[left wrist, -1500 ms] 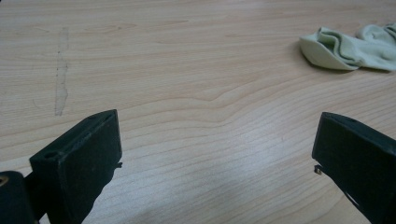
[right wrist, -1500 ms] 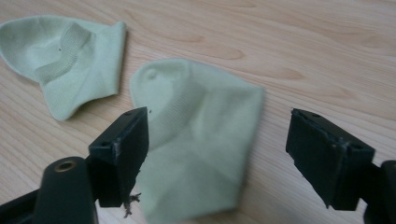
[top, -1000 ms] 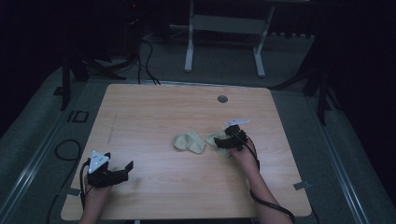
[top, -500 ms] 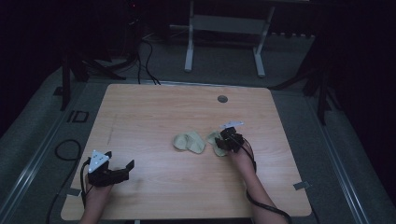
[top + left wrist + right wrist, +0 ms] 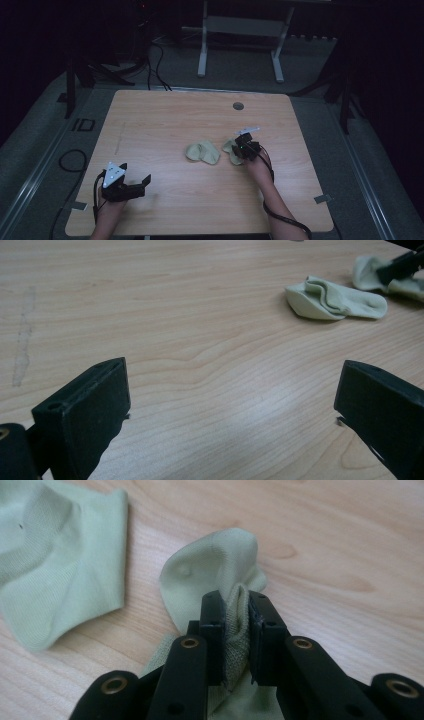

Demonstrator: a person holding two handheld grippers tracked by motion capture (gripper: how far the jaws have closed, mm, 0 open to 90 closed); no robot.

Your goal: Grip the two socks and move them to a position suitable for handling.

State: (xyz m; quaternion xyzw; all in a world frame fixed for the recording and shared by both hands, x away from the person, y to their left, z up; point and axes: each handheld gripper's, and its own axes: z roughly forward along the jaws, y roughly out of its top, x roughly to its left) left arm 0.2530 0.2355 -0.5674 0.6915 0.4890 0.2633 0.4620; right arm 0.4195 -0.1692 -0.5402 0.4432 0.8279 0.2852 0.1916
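Pinched sock (image 5: 210,570) bunched lengthwise, pointing away from right tongs (image 5: 235,630)

R gripper (image 5: 240,150): forearm comes in from the bottom edge of the high view, angled up and inward, wrist bent slightly, grey plate on top. Its jaws have just been closing; in the right gripper view the fingers (image 5: 215,625) stand close together w/ a fold of the pale green sock (image 5: 220,570) pinched between the pads. L gripper (image 5: 131,186): hand low near the front edge of the desk (image 5: 165,115), grey plate up, jaws pointing right across it. Fingers (image 5: 87,410) wide apart, nothing between them.
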